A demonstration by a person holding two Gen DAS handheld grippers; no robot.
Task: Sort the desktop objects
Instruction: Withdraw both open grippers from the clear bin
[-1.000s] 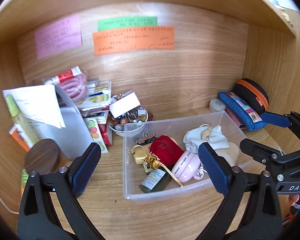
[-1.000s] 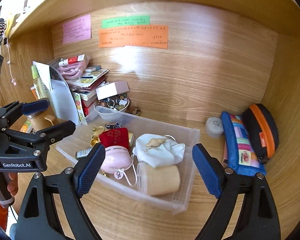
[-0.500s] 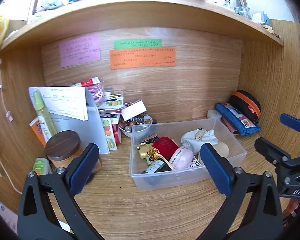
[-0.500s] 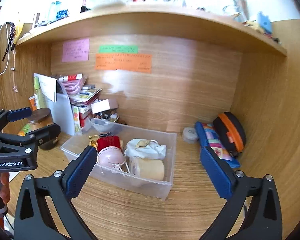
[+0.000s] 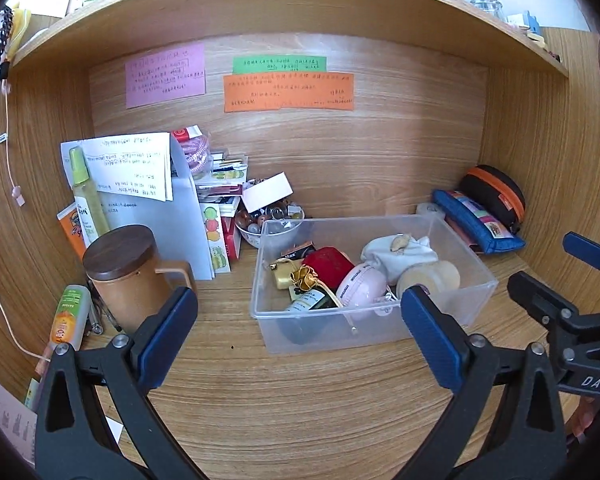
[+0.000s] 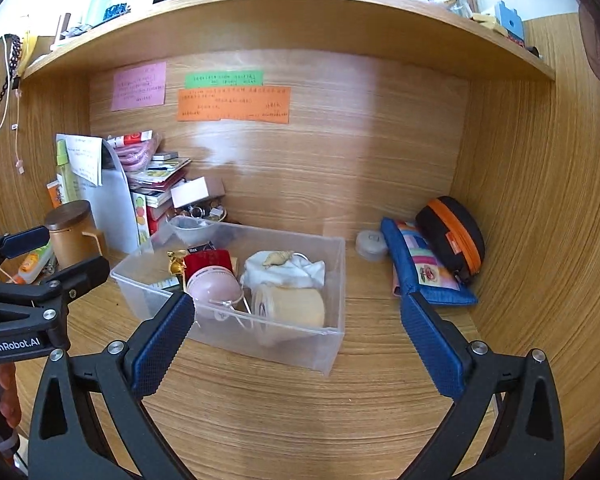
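A clear plastic box [image 5: 472,276] stands on the wooden desk and holds a red pouch [image 5: 328,264], a pink round case [image 5: 360,286], a white cloth [image 5: 404,256], a beige cylinder [image 5: 432,276] and a small dark bottle [image 5: 312,300]. My left gripper [image 5: 298,320] is open with nothing in it, hanging just in front of the box's left half. My right gripper [image 6: 296,312] is open wide and also holds nothing, in front of the box [image 6: 332,280]. A blue pencil case [image 6: 424,268] and a black-and-orange pouch [image 6: 452,236] lie at the right wall.
A lidded wooden mug [image 5: 124,272], a white file holder [image 5: 180,224] with papers, stacked books and a bowl of trinkets [image 5: 268,220] crowd the back left. A white round disc [image 6: 370,242] sits near the pencil case. Sticky notes hang on the back panel, below a loaded shelf.
Both grippers have drawn back from the box, so it looks smaller and the shelf above has come into view. The right jaws spread a little wider.
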